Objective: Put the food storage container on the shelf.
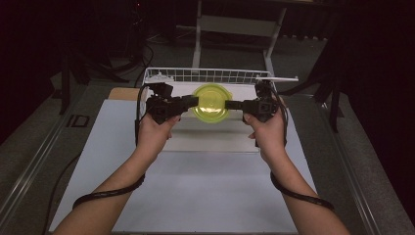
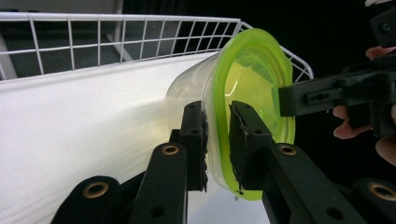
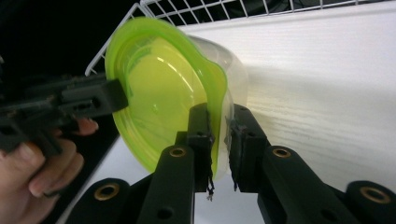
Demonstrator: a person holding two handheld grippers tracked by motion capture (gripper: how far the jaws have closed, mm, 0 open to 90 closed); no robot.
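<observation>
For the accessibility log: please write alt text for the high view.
Two hand-held grippers, left gripper and right gripper, clamp opposite edges of a round clear plastic container with a yellow-green lid, holding it above a white wire basket at the far end of a pale table.

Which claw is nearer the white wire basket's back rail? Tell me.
Neither, clearly: left claw and right claw clamp opposite edges of the green-lidded container, about level below the back rail.
</observation>
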